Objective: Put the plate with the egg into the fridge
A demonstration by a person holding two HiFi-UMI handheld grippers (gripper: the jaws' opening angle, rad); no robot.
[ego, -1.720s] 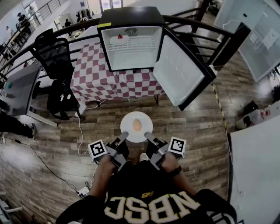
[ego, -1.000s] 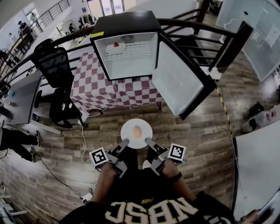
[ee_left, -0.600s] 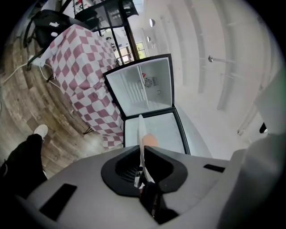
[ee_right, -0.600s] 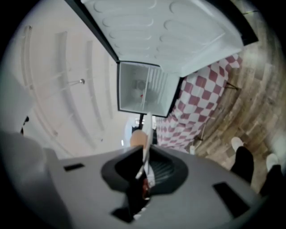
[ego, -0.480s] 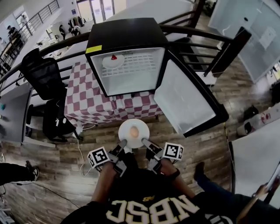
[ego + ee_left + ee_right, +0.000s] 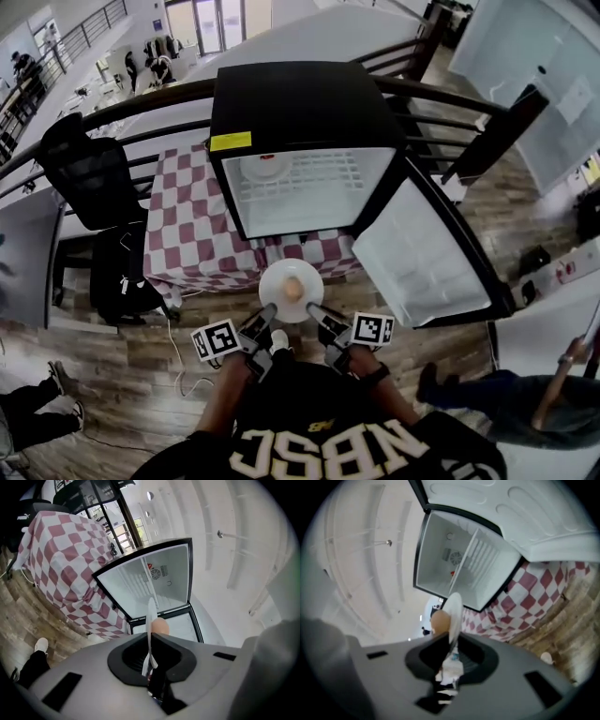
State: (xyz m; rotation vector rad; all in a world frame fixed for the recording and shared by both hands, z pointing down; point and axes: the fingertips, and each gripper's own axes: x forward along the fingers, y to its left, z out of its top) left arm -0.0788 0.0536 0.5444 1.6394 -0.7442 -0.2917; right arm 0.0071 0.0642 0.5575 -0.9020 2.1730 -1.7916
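A white plate (image 6: 277,279) carries a brown egg (image 6: 293,289) and hangs level in front of the open mini fridge (image 6: 300,103), just below its opening. My left gripper (image 6: 267,312) is shut on the plate's near left rim. My right gripper (image 6: 312,309) holds the near right rim, and its jaws are opening with the rim still between them. In the left gripper view the plate (image 6: 151,613) stands edge-on above the left gripper (image 6: 151,660), the egg (image 6: 161,626) beside it. The right gripper view shows the plate (image 6: 454,611) and egg (image 6: 439,620) above the right gripper (image 6: 452,656).
The fridge stands on a table with a red-checked cloth (image 6: 187,220), its door (image 6: 422,258) swung open to the right. A small plate (image 6: 265,167) lies on the wire shelf inside. A black office chair (image 6: 89,159) is at the left, a person (image 6: 506,398) at the lower right.
The fridge has come much nearer and the plate now hangs right before it, both grippers still on its rim. A person has come into view at the lower right.
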